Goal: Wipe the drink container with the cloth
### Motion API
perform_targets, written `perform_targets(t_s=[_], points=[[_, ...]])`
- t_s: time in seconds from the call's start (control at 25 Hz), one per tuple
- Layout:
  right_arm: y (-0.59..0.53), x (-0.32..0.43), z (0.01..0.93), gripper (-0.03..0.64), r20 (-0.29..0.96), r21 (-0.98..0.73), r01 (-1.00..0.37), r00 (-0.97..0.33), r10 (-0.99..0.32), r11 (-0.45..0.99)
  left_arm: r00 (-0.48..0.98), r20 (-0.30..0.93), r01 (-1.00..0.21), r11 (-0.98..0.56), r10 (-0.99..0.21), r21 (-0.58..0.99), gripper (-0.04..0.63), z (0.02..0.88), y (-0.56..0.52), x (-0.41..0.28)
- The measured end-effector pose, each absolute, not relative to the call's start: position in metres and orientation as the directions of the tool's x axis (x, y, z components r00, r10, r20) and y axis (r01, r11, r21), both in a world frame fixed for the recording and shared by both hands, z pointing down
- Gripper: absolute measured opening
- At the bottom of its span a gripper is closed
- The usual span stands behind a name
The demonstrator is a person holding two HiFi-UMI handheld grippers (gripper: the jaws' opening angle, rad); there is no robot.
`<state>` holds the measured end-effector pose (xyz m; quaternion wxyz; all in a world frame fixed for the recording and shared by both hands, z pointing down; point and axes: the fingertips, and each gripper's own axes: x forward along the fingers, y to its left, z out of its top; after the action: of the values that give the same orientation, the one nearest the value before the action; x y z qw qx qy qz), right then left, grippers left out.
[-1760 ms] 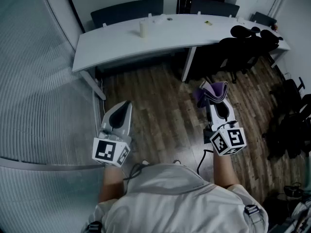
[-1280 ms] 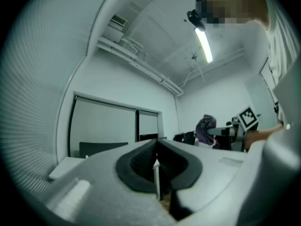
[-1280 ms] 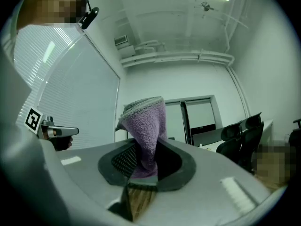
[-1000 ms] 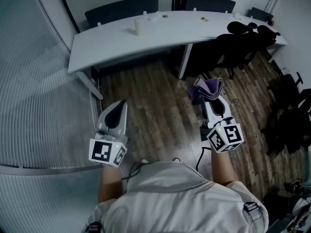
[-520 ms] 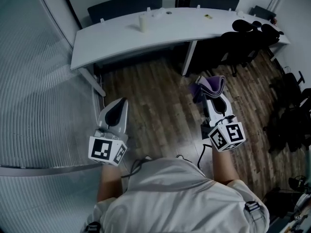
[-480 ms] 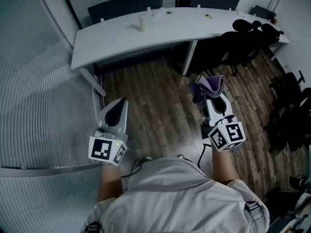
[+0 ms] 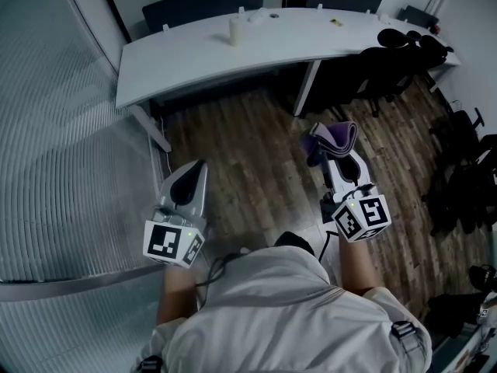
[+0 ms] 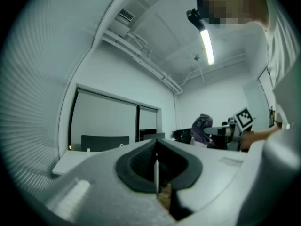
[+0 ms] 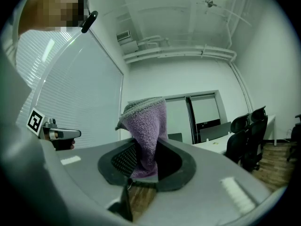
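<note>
Right gripper view has the right gripper (image 9: 143, 167) clamped on the purple cloth (image 9: 146, 126), guessing ready for wiping; left gripper (image 8: 156, 173) jaws together, empty.

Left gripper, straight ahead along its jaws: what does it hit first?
Nothing close. The left gripper, jaws shut, points across a clear gap at the white table. Its near edge is probably first, though height and depth are hard to judge.
</note>
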<state>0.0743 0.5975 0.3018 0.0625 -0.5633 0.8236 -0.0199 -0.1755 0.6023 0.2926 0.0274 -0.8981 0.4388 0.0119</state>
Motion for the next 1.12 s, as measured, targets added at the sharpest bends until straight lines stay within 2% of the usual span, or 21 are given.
perform_targets(t_s=[0.36, 0.76, 1.12], points=[[0.572, 0.06, 0.321, 0.091, -0.031, -0.103, -0.928, -0.357, -0.933, 0.358, 0.624, -0.028, -0.781, -0.624, -0.781, -0.019, 0.003, 0.313, 0.579, -0.185], [0.476, 0.054, 0.333, 0.091, -0.043, -0.116, -0.897, -0.424, -0.905, 0.426, 0.578, -0.013, -0.816, -0.577, -0.816, -0.045, 0.003, 0.317, 0.498, -0.186], [0.363, 0.098, 0.328, 0.092, -0.046, -0.139, -0.883, -0.447, -0.893, 0.449, 0.571, -0.006, -0.819, -0.569, -0.821, -0.073, 0.003, 0.303, 0.389, -0.136]])
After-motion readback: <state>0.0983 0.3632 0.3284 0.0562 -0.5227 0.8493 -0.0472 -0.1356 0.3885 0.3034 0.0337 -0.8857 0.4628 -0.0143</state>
